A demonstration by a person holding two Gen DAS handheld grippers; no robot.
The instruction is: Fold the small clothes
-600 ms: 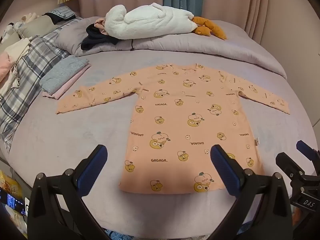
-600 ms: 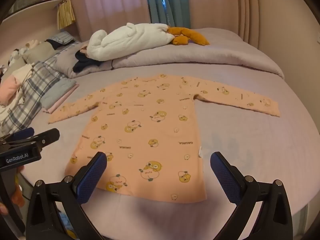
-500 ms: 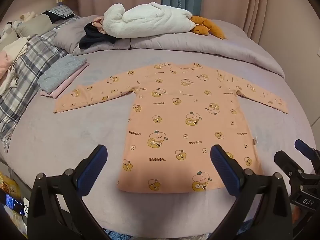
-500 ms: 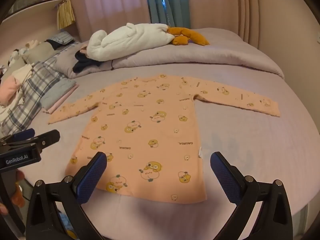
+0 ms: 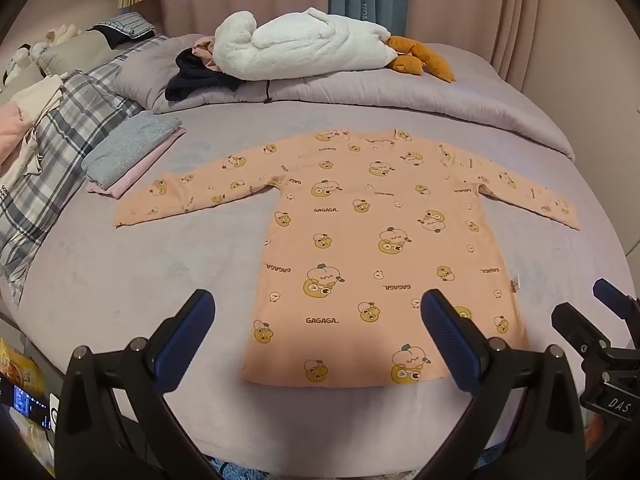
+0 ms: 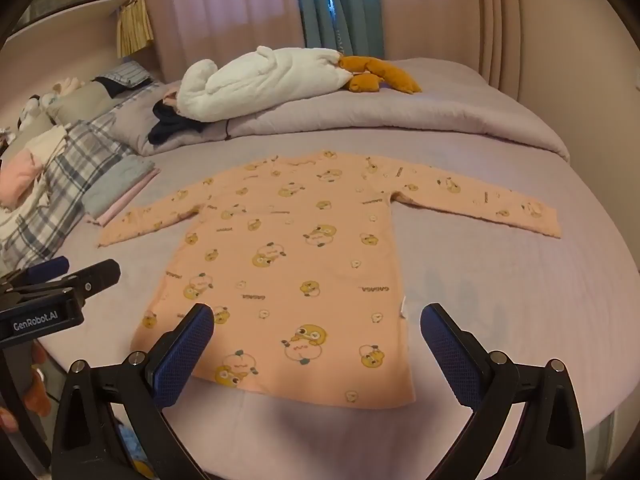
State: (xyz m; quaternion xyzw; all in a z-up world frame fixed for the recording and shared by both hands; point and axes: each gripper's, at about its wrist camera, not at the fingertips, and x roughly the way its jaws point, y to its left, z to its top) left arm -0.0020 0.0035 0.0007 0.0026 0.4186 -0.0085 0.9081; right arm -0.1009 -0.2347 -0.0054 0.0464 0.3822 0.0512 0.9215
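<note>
A small peach long-sleeved shirt with cartoon prints lies flat on the lilac bed, both sleeves spread out; it also shows in the right wrist view. My left gripper is open and empty, held above the shirt's hem on its left side. My right gripper is open and empty, held above the hem on its right side. Each gripper shows at the edge of the other's view: the right one and the left one.
A folded grey and pink stack lies left of the left sleeve. A plaid blanket with clothes lies at far left. A white plush and orange toy rest on the rolled duvet behind. The bed's front edge is just below the grippers.
Both grippers have shifted only slightly; the left view has drifted a little over the hem. The shirt has not moved and both grippers stay open.
</note>
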